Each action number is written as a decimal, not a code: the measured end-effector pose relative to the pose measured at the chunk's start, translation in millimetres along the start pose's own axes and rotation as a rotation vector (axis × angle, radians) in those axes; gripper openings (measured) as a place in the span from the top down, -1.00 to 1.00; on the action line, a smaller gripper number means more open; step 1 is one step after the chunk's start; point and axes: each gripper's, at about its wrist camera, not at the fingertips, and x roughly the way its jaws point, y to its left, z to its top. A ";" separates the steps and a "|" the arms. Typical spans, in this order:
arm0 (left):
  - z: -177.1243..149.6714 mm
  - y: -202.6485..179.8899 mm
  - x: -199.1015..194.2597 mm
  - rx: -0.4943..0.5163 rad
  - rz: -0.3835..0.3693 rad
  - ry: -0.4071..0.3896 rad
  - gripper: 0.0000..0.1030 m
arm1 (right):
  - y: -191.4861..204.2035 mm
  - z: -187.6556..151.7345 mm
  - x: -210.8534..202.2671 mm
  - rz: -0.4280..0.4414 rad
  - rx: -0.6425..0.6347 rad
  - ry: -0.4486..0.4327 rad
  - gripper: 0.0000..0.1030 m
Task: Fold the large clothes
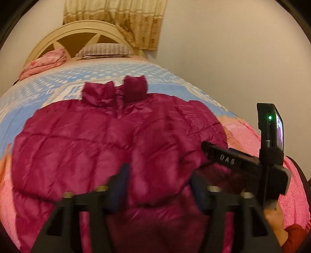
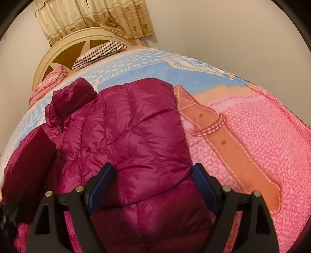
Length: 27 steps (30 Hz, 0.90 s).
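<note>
Magenta quilted nylon, a padded jacket (image 1: 108, 140), lies spread front-up on a bed whose bedspread (image 2: 243, 124) is printed in blue, pink and orange. The stand-up collar (image 1: 114, 91) points toward the cream headboard (image 1: 64, 37), and both sleeves appear folded inward over the body, though blur in the left wrist view leaves the left one unclear. A striped pillow (image 2: 99, 51) and a folded pink blanket (image 1: 43, 63) rest near the headboard, beneath a beige patterned curtain (image 2: 93, 17).

The left gripper (image 1: 159, 179), blurred, hovers above the lower middle of the jacket with its jaws apart and nothing between them; its blue-padded fingers (image 1: 121, 179) press on no fabric. The right gripper (image 2: 153, 175) is likewise spread wide, its fingers (image 2: 103, 179) straddling the folded right sleeve (image 2: 147, 140) near the cuff without visibly pinching it.

In the left wrist view the right gripper appears from the side, over the jacket's right edge, with a lit green lamp on its camera body (image 1: 270, 126). A hand (image 1: 276, 218) in a red sleeve holds it from below.
</note>
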 end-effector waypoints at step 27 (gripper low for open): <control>53.0 135.1 28.9 -0.124 0.477 0.011 -0.56 | 123.9 -12.5 -17.2 0.155 -0.369 0.102 0.16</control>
